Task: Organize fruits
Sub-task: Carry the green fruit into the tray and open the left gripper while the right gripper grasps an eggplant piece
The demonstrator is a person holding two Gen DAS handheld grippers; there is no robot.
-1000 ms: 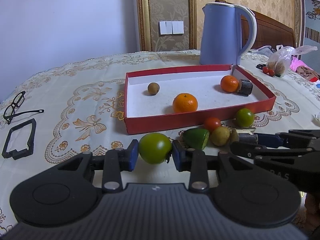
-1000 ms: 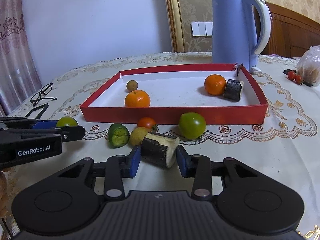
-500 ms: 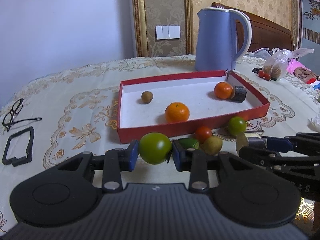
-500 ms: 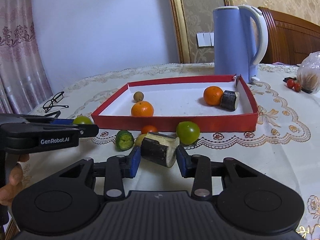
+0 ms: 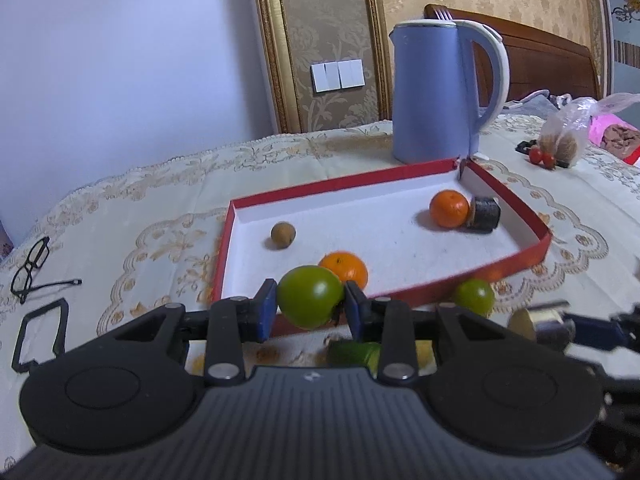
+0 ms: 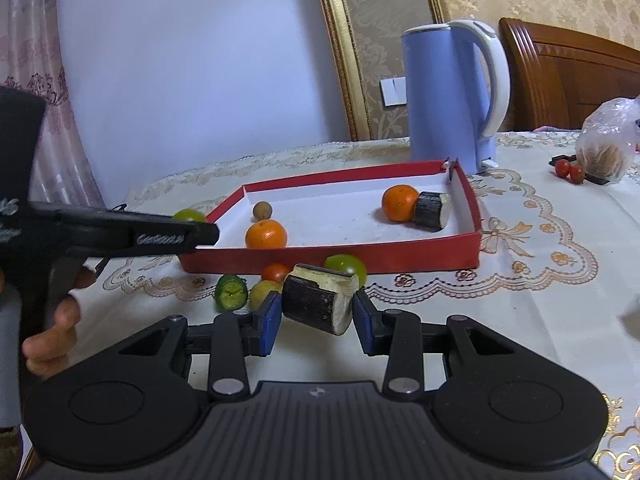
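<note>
My left gripper [image 5: 311, 307] is shut on a green tomato [image 5: 310, 296] and holds it in the air before the near wall of the red tray [image 5: 536, 232]. My right gripper [image 6: 316, 312] is shut on a dark-skinned, pale-fleshed cut piece [image 6: 318, 298], lifted above the cloth. The tray [image 6: 472, 208] holds two oranges [image 6: 266, 234] [image 6: 400, 203], a small brown fruit [image 6: 262, 211] and another dark cut piece [image 6: 432, 210]. In front of the tray lie a green tomato [image 6: 352, 266], a red tomato [image 6: 275, 272], a yellow fruit [image 6: 262, 292] and a green cut piece [image 6: 231, 292].
A blue kettle [image 5: 436, 92] stands behind the tray. Glasses [image 5: 30, 270] and a black frame [image 5: 38, 334] lie at the left. A plastic bag [image 6: 608, 148] and small red tomatoes [image 6: 568, 170] sit at the far right. The left gripper's body [image 6: 120, 236] crosses the right view's left side.
Both grippers have risen and moved toward the tray, still holding the green tomato and the dark cut piece. The left gripper now sits close to the tray's near left corner.
</note>
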